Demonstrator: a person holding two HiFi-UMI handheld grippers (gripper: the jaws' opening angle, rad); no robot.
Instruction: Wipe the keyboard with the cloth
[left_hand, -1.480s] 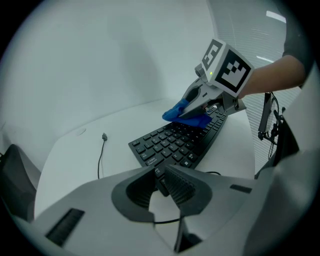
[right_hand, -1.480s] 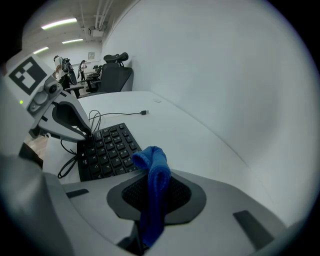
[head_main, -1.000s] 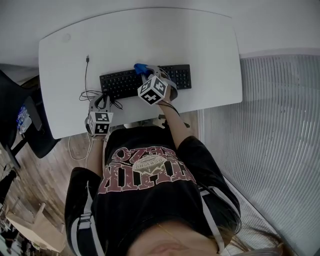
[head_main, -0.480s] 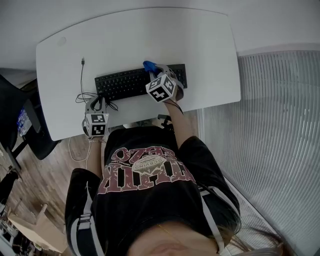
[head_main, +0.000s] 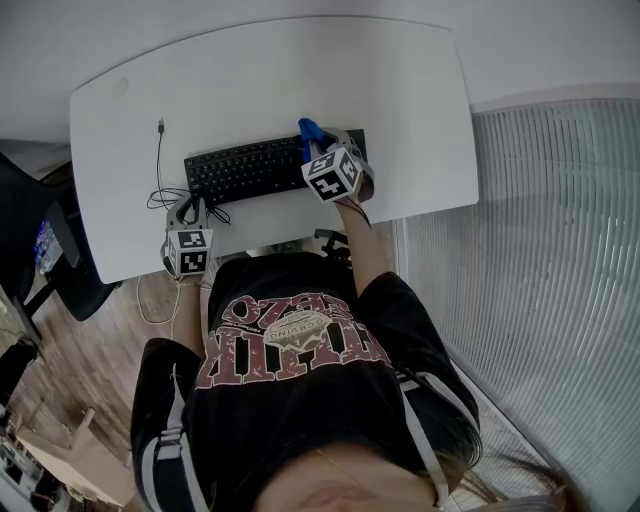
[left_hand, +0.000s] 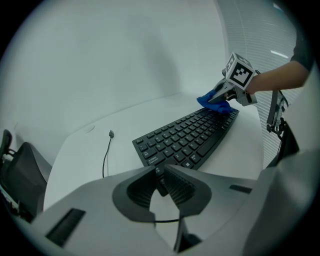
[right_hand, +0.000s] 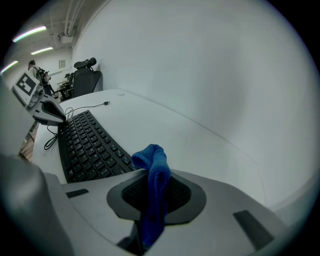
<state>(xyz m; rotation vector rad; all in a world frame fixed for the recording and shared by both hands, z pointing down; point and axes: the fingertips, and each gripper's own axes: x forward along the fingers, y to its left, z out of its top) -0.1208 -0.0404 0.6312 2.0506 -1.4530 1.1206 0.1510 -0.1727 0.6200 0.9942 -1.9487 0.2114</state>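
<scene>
Seen from the person's side of the keyboard (head_main: 250, 168), the left gripper (left_hand: 161, 182) comes first. It sits just off the keyboard's near-left corner with its jaws drawn together on nothing, and the thin cable (head_main: 160, 160) loops by that end. Over the keyboard's right end the right gripper (right_hand: 152, 192) is clenched on the blue cloth (right_hand: 152, 165). A folded wad pokes beyond its tips, at or just above the far-right keys. The cloth looks soft, light and limp, so it should press into key gaps. Pinched at its bunched middle, it leaves a loose fold to drag. The keyboard seems light and might skid on the smooth table (head_main: 300, 70).
</scene>
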